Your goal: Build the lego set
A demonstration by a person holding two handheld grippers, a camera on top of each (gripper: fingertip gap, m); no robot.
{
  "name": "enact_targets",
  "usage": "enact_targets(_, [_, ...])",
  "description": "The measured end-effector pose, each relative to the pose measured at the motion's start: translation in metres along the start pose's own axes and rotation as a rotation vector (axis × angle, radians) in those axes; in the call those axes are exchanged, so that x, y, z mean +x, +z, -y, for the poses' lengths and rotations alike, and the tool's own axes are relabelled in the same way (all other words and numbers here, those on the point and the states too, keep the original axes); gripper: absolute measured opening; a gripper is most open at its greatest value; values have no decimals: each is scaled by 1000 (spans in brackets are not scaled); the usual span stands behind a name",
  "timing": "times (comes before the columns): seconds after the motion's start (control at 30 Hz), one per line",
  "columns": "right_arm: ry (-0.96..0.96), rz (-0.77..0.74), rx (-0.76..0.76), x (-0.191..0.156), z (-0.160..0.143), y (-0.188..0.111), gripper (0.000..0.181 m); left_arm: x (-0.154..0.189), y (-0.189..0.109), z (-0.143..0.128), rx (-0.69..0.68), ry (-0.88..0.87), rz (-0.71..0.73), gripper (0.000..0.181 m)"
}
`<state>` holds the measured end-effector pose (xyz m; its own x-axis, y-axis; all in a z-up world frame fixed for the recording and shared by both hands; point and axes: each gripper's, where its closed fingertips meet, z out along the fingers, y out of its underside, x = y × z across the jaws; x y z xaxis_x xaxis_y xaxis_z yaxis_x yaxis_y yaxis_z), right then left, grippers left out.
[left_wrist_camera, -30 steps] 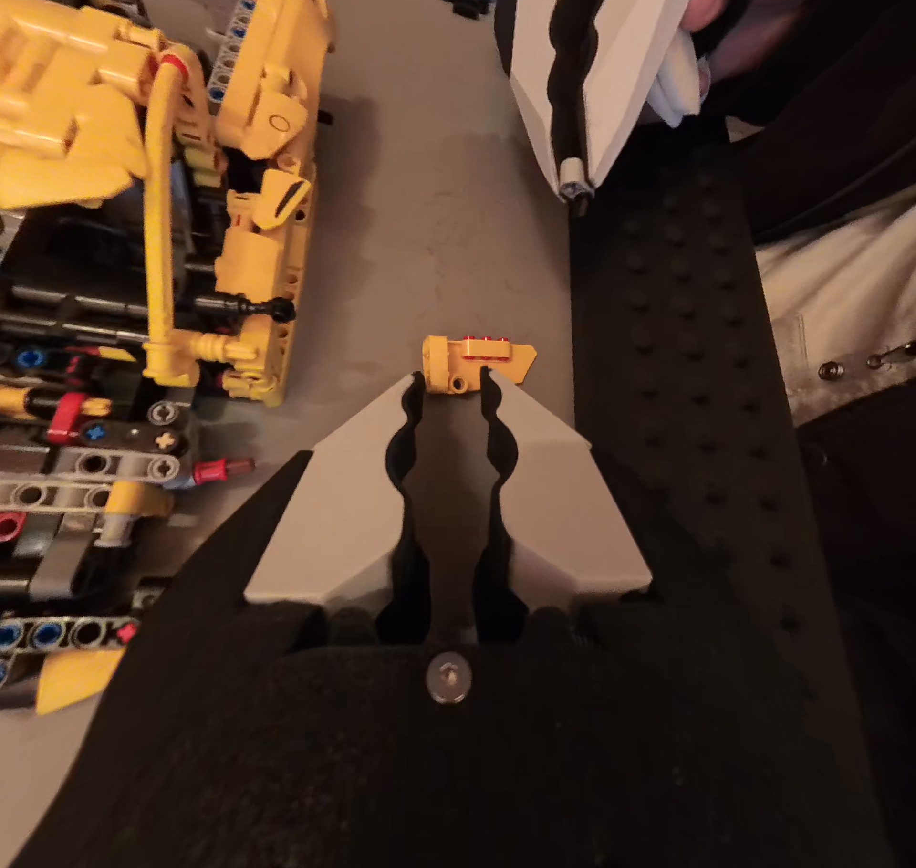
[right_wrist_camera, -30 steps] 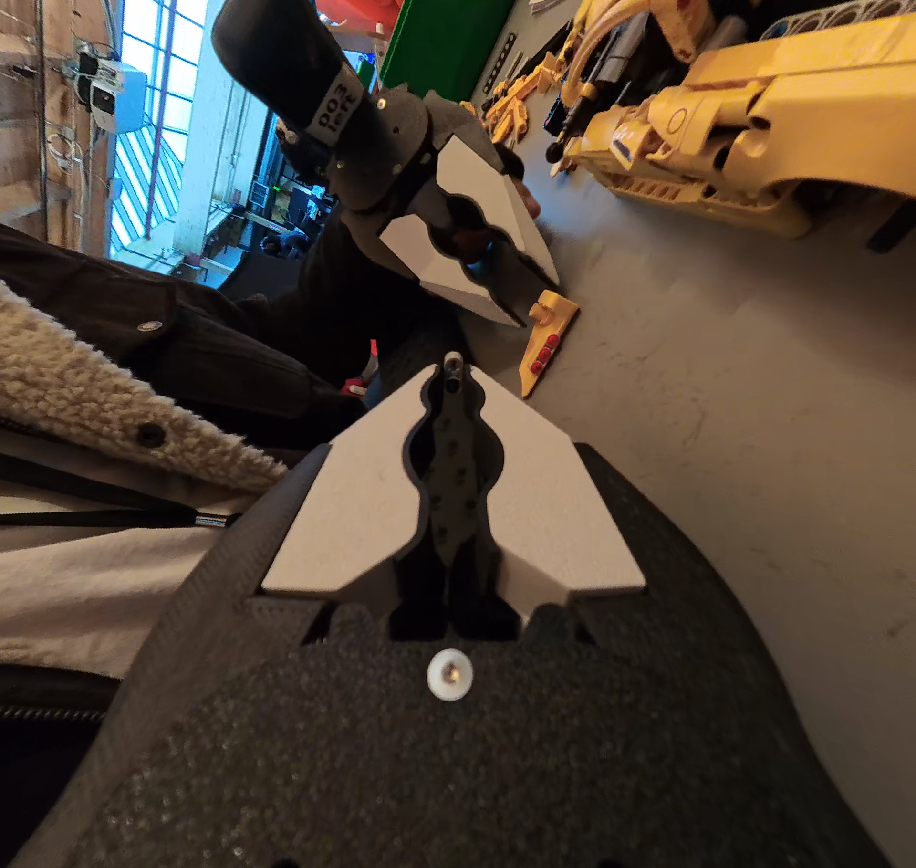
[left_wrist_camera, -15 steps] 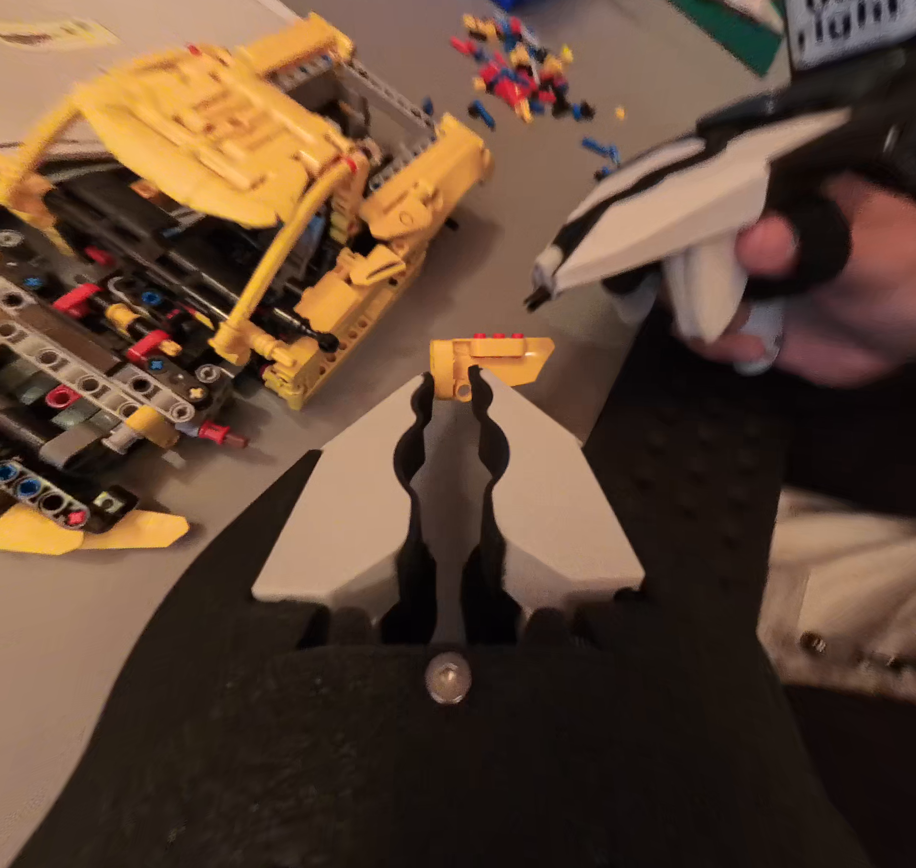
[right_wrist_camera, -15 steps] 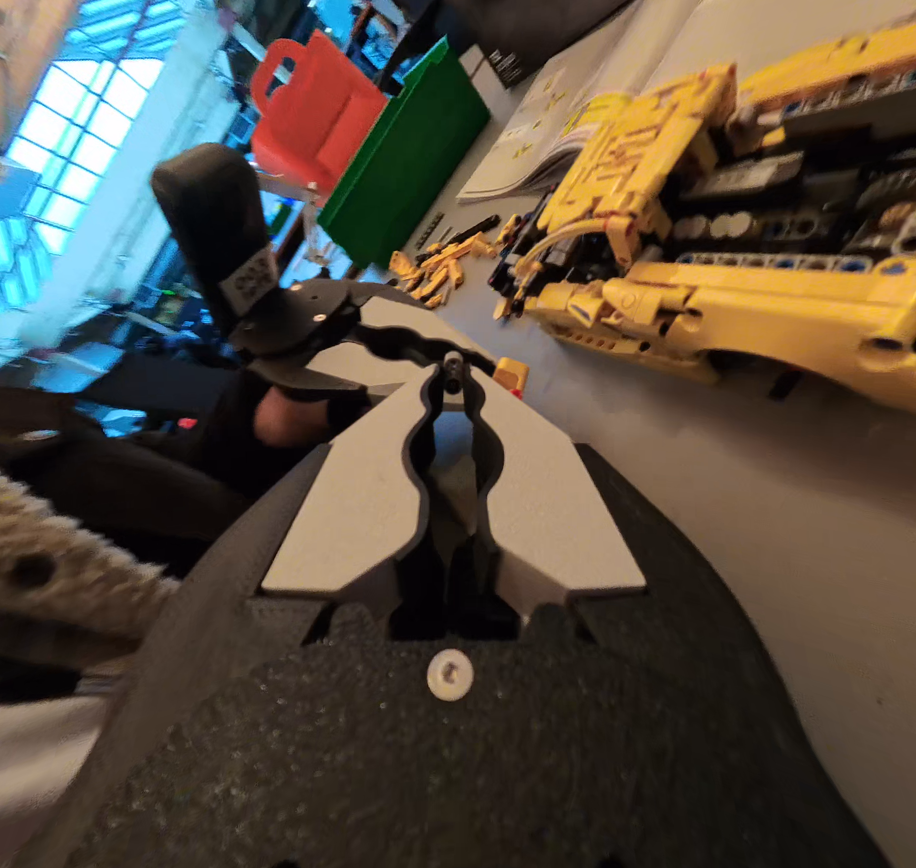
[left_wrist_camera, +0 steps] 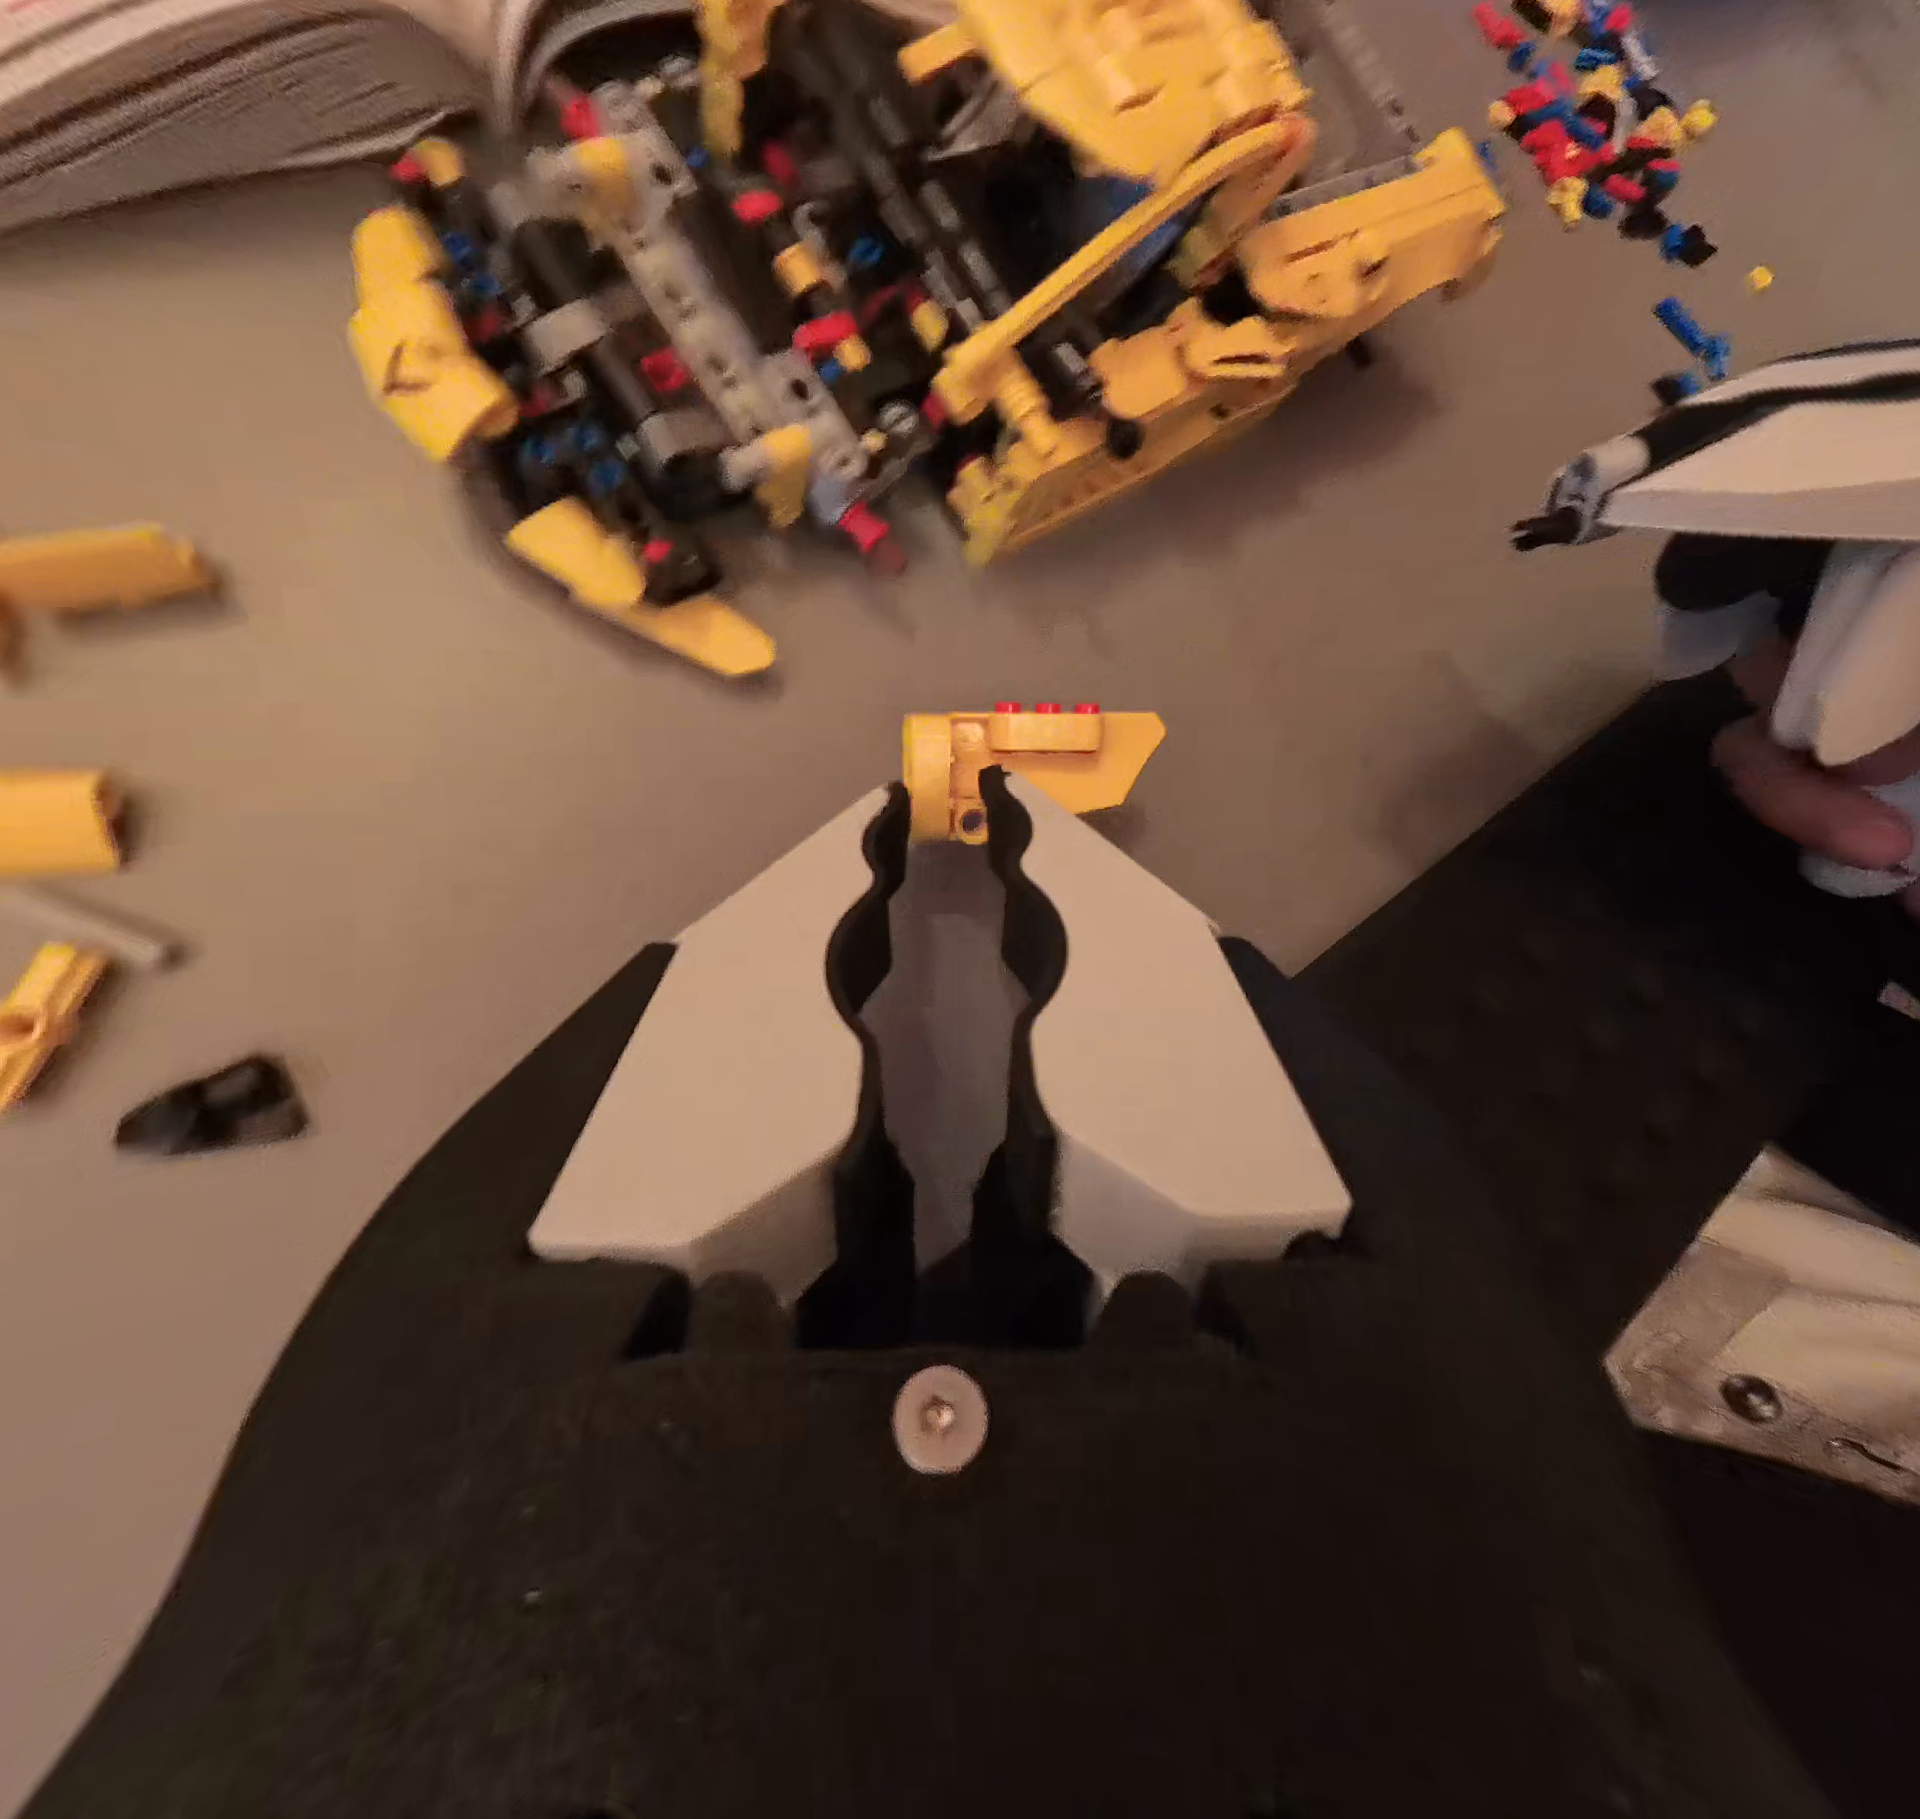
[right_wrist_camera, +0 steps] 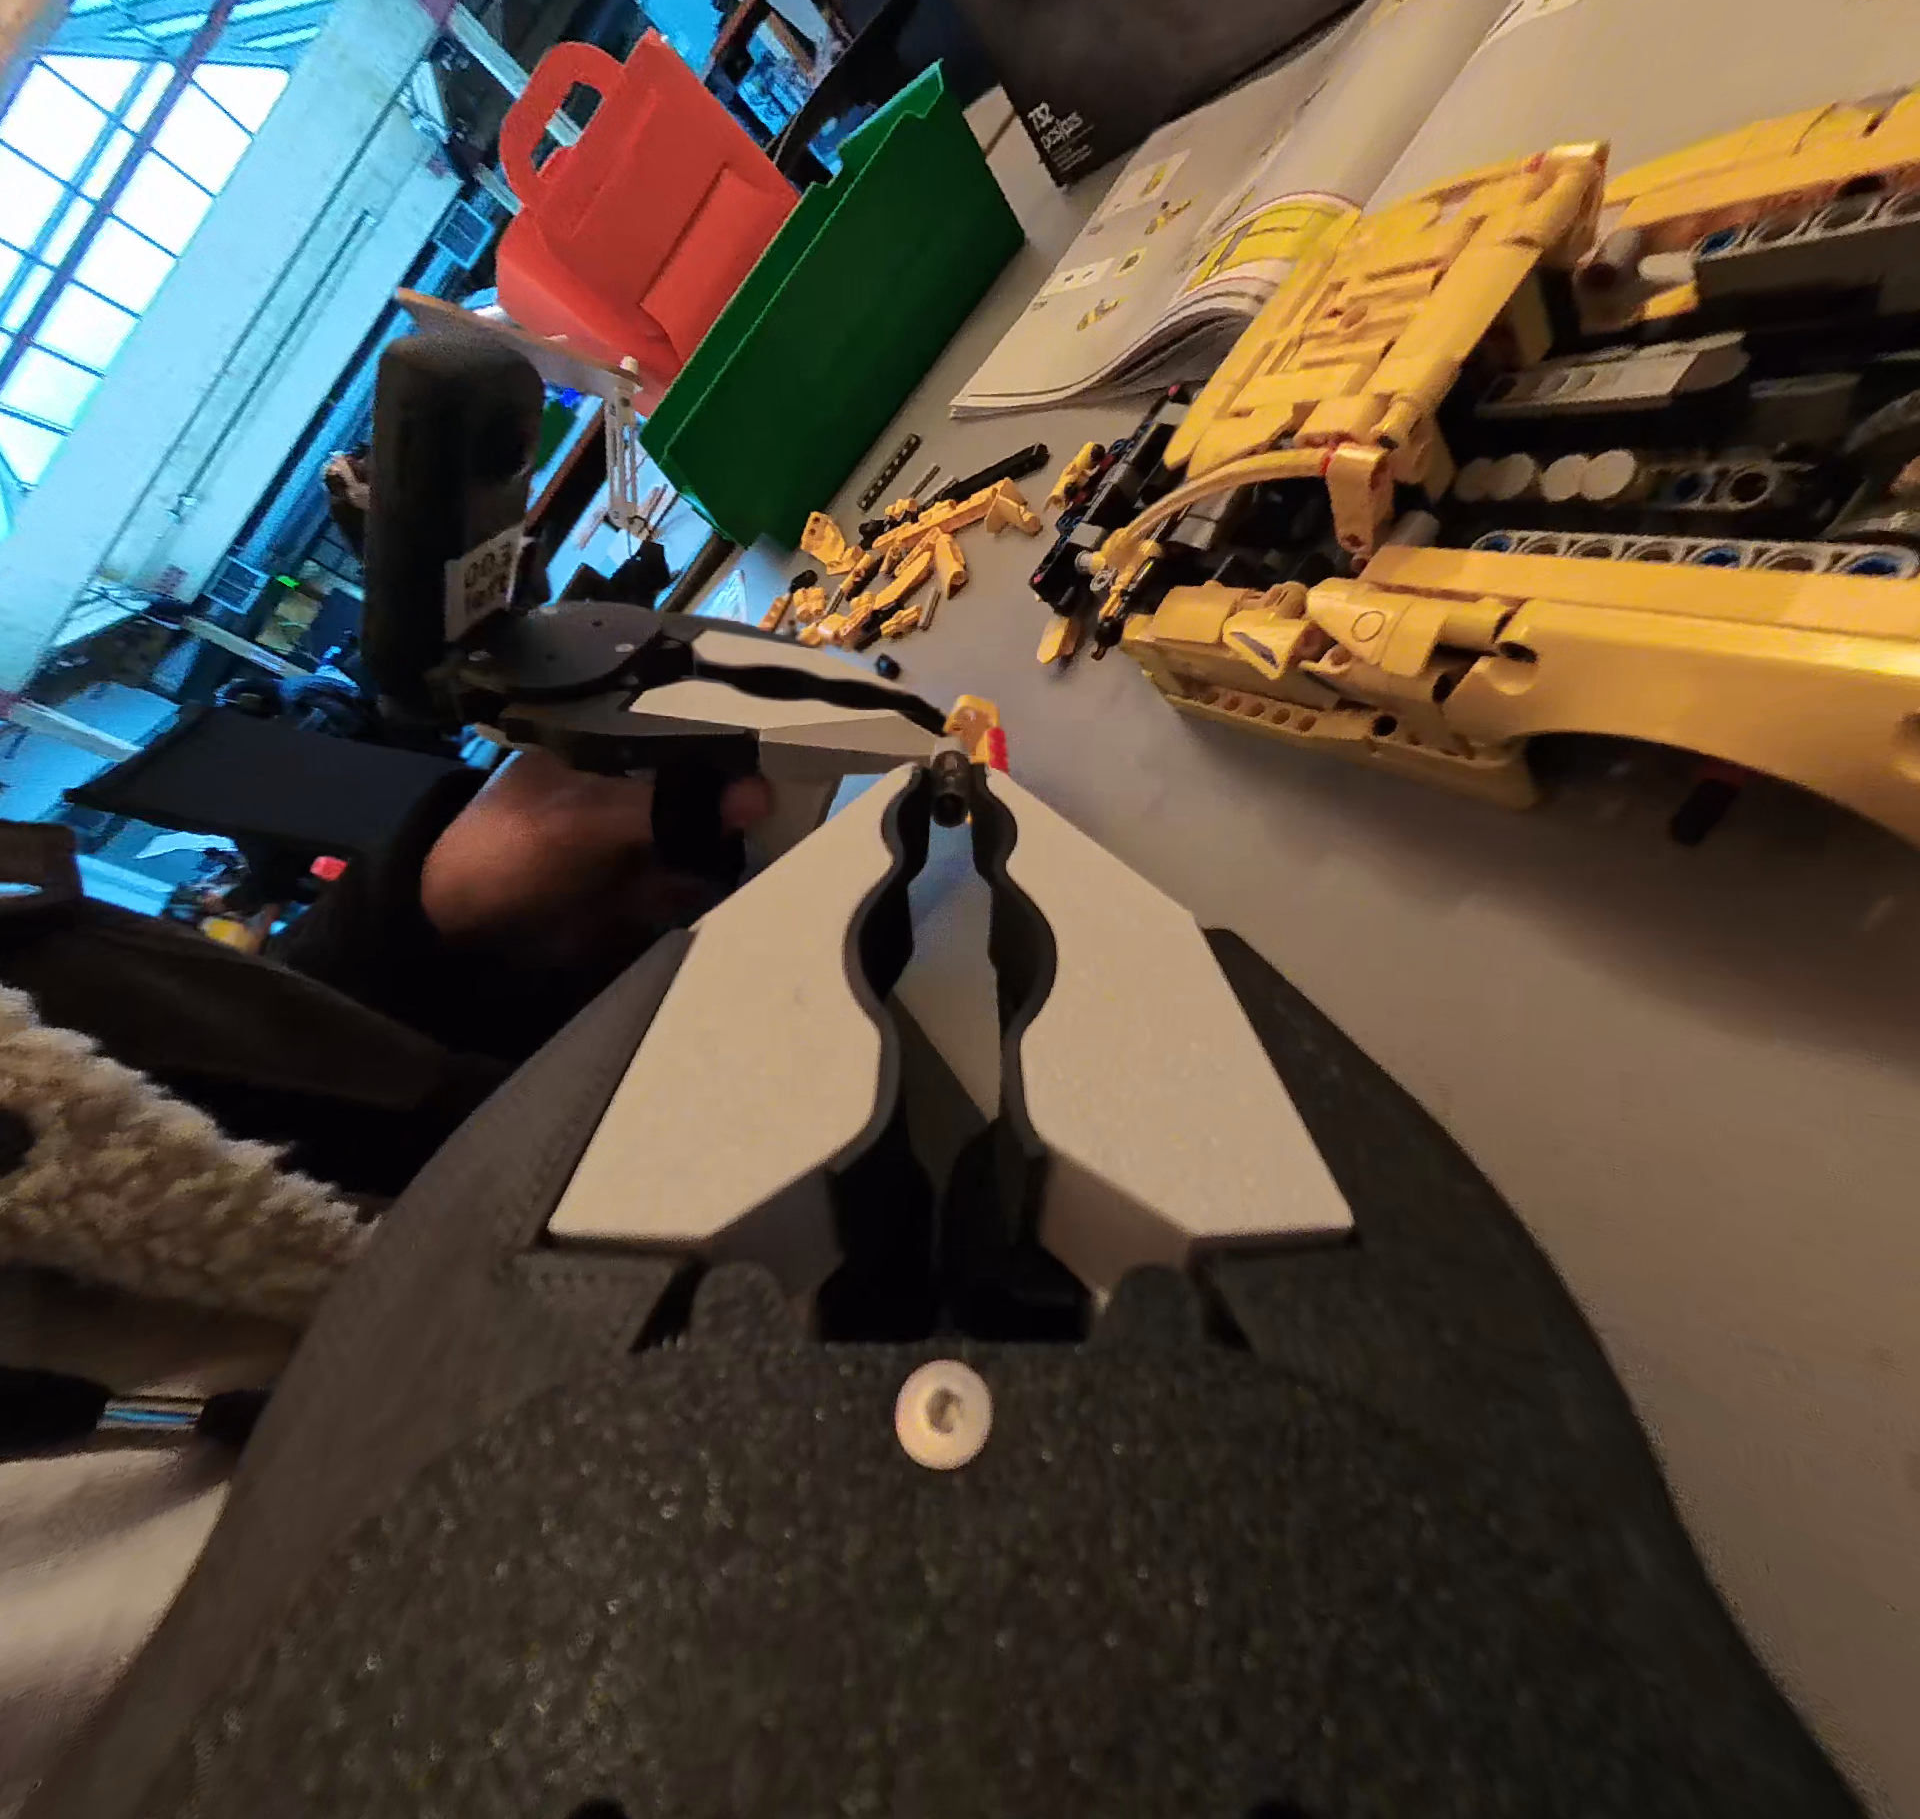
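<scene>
My left hand-held gripper (left_wrist_camera: 948,795) is pinching a small yellow piece (left_wrist_camera: 1023,761) by its stubby end, held clear above the grey worktop (left_wrist_camera: 312,730), with three red studs along its top edge. My right hand-held gripper (right_wrist_camera: 948,795) is pressed onto a small dark pin (right_wrist_camera: 948,801), which sticks out past the tips. In the right wrist view the pin sits just beside the yellow piece, nearly touching it.

As I read it, the step is to seat the pin in a hole of the yellow piece. I would keep the left grip firm and level, line the pin straight along the hole's axis, then push without twisting. A slanted entry could jam it or lever the piece out of my pinch. The big yellow car model (left_wrist_camera: 935,263) waits farther back on the worktop, near the open instruction book (left_wrist_camera: 208,34).
</scene>
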<state>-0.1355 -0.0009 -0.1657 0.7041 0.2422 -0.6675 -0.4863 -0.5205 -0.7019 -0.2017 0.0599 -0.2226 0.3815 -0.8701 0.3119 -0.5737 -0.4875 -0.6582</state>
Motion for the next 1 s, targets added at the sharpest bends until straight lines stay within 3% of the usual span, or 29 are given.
enact_targets(0.2, [19, 54, -47, -4, -12, 12, 6, -15, -2, -21, -75, -76, 24, 15])
enact_targets(0.4, [60, 89, -34, -4, -10, 8, 6, 24, -1, -32, -137, -64, -142, 28])
enact_targets(0.5, [71, 108, -28, -5, -10, 6, 6, 33, -9, -37, -150, 103, -193, 33])
enact_targets(0.6, [82, 116, -21, -5, -9, 5, 6, 12, -12, -33, -94, 348, -88, 40])
enact_targets(0.7, [84, 122, -19, -5, -8, 6, 6, 24, -7, -30, -104, 324, -123, 45])
enact_targets(0.87, [99, 134, 2, -5, -5, 3, 6, 22, 4, -26, -93, 461, -22, 44])
enact_targets(1.0, [94, 142, -29, -6, -9, 6, 6, 23, 9, -31, -145, 488, -82, 26])
